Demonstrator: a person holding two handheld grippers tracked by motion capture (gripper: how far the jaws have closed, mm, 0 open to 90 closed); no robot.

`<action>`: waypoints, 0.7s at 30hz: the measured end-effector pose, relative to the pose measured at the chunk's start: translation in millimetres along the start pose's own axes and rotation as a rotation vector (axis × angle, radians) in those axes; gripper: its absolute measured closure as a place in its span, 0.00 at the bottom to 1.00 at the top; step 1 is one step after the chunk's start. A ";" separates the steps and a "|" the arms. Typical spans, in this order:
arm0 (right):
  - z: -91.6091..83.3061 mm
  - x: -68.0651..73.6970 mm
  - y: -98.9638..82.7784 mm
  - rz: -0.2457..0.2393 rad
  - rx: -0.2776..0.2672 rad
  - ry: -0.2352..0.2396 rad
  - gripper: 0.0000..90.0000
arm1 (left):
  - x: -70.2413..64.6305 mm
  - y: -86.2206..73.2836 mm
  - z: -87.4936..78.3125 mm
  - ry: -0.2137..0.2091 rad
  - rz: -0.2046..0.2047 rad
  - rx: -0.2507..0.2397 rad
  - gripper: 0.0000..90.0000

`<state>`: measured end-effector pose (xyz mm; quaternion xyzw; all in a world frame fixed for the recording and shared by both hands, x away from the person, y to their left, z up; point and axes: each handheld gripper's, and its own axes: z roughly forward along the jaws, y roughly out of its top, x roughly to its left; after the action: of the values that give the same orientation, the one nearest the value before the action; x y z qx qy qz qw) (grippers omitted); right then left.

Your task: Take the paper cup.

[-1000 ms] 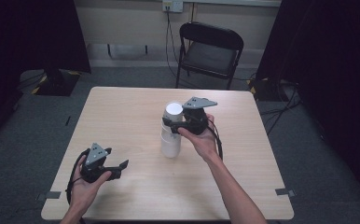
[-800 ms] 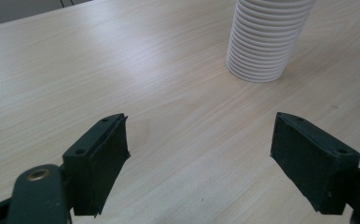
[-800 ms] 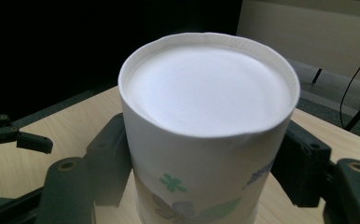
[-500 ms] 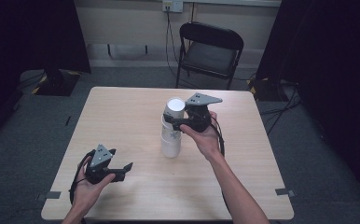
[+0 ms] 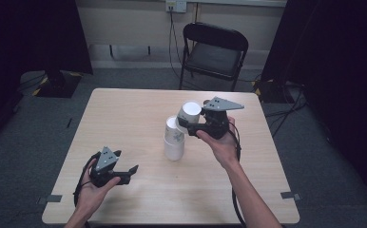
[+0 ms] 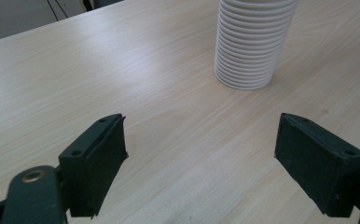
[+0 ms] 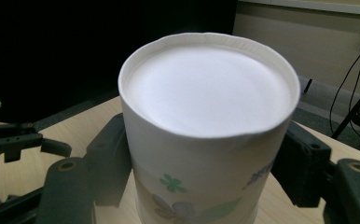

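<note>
Paper cup point(image 5: 189, 113) clamped upside down in right hand-held gripper point(image 5: 184, 124), lifted clear of stack point(image 5: 174, 142) on worktop point(image 5: 124, 118), not yet set down; left hand-held gripper point(image 5: 133, 172) wide open, empty.

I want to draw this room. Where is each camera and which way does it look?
High view: above the person's side, looking forward and down at the table; both forearms, left claw, right claw holding a cup.
Left gripper view: on the left claw, looking along open jaws at the cup stack.
Right gripper view: on the right claw, shut on the cup; left claw behind.
The high and left gripper views share the cup stack.
</note>
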<state>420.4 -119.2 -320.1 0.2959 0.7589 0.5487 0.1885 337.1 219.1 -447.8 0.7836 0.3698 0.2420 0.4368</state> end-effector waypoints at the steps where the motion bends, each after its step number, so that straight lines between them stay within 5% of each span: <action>1: -3.2 1.0 -2.5 -0.006 0.002 -0.002 0.33 | 0.0 1.3 0.3 -0.002 -0.013 -0.012 0.20; 10: -18.4 -2.5 -18.3 0.020 0.023 -0.003 0.33 | 0.1 6.4 0.3 -0.039 -0.026 0.004 0.26; 18: -20.9 -3.3 -32.5 0.086 0.069 -0.013 0.33 | -7.3 16.9 5.7 -0.061 0.021 -0.013 0.24; 21: -19.8 -0.9 -38.2 0.108 0.077 0.006 0.34 | -11.3 20.3 11.3 -0.102 0.018 0.002 0.24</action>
<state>399.7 -142.6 -349.8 0.3418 0.7630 0.5292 0.1447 345.7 197.5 -436.5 0.7985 0.3402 0.2053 0.4522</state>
